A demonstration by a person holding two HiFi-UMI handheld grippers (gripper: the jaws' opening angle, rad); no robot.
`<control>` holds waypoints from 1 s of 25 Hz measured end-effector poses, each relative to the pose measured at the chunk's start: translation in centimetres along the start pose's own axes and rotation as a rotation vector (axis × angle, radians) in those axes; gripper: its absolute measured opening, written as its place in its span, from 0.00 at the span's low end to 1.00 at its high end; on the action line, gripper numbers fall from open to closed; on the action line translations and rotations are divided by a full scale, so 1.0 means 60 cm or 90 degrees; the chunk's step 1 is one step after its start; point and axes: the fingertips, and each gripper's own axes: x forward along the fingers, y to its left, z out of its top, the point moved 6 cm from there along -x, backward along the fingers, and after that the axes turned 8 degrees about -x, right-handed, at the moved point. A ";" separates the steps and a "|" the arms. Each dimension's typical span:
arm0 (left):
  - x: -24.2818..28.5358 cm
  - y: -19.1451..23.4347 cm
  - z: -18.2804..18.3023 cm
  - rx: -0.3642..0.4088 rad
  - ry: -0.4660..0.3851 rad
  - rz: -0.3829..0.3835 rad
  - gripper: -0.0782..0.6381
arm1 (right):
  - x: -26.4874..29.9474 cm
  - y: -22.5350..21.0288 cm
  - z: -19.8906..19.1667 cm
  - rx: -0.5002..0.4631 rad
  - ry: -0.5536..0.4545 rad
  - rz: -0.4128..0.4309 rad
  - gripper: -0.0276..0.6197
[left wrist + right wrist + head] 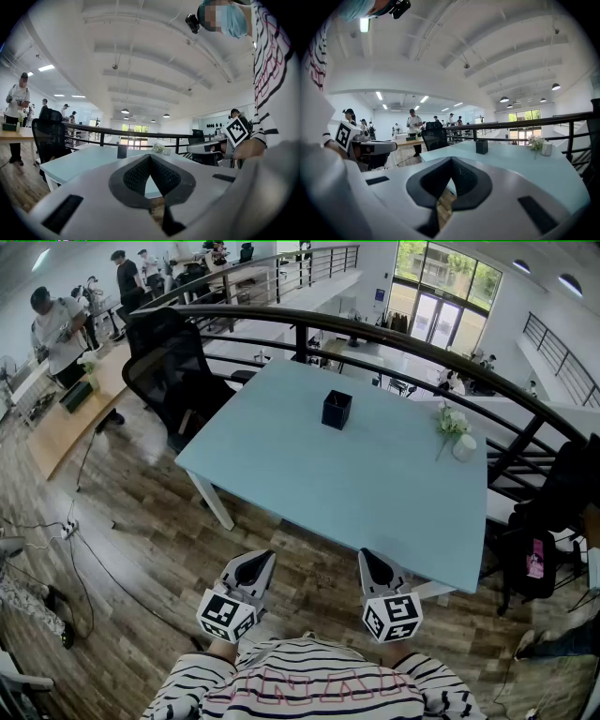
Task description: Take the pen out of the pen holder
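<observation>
A black square pen holder (336,410) stands near the far middle of the light blue table (356,486). No pen can be made out in it from here. My left gripper (257,562) and right gripper (372,562) hang side by side in front of the table's near edge, close to my body, both shut and holding nothing. Far ahead in the left gripper view, beyond the closed jaws (150,157), the pen holder (122,151) shows small. In the right gripper view the pen holder (482,146) stands past the closed jaws (451,161).
A small white vase with flowers (463,446) sits at the table's right side. A black office chair (169,371) stands at the table's left, and a dark railing (394,338) runs behind it. People work at a wooden desk (75,418) far left. Cables lie on the wooden floor.
</observation>
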 end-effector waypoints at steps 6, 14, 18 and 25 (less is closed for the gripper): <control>0.033 -0.020 -0.009 -0.011 -0.009 0.006 0.14 | 0.003 -0.035 -0.011 0.006 -0.009 0.026 0.08; 0.079 -0.013 -0.016 -0.030 0.000 -0.008 0.15 | 0.031 -0.055 -0.014 0.029 -0.039 0.035 0.09; 0.111 0.015 -0.013 -0.038 0.005 -0.024 0.33 | 0.063 -0.067 -0.009 0.048 -0.041 0.023 0.33; 0.175 0.117 0.005 -0.045 0.017 -0.057 0.33 | 0.151 -0.080 0.001 0.070 -0.036 -0.030 0.32</control>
